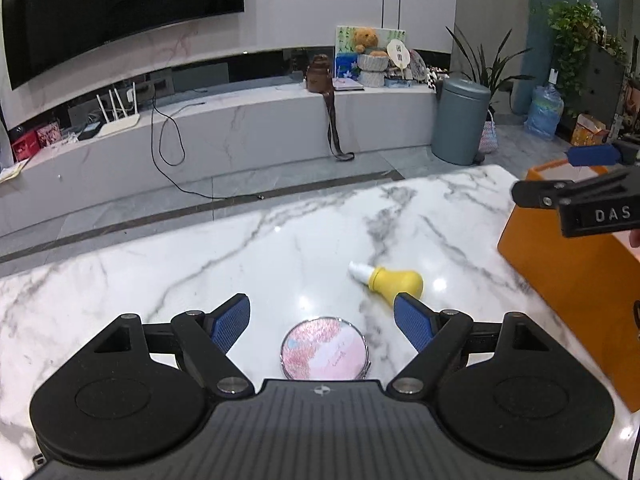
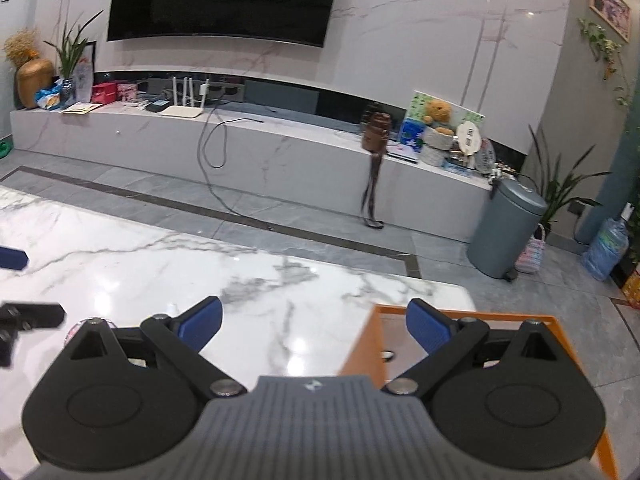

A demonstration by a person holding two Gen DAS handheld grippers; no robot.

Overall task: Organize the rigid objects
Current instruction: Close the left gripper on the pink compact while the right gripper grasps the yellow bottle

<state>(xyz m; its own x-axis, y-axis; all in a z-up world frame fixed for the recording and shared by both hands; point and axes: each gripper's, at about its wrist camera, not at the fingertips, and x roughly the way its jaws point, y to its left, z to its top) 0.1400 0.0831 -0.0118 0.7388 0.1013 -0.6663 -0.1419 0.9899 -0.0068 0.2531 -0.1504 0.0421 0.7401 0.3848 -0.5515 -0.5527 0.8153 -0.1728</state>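
Note:
A round pink compact mirror [image 1: 324, 349] lies flat on the marble table [image 1: 200, 264], between and just below my left gripper's [image 1: 322, 322] open blue fingers. A yellow bulb-shaped bottle with a white cap [image 1: 390, 281] lies on its side just beyond the right finger. An orange box [image 1: 576, 280] stands at the table's right edge. My right gripper [image 2: 314, 326] is open and empty above the box's left rim [image 2: 368, 340]; it also shows in the left wrist view [image 1: 576, 184]. A small object [image 2: 387, 356] lies inside the box.
Beyond the table's far edge is grey tiled floor, a grey bin [image 1: 460, 120] and a low marble TV bench [image 1: 240, 128] with clutter. The left gripper's fingers show at the left edge of the right wrist view [image 2: 24, 292].

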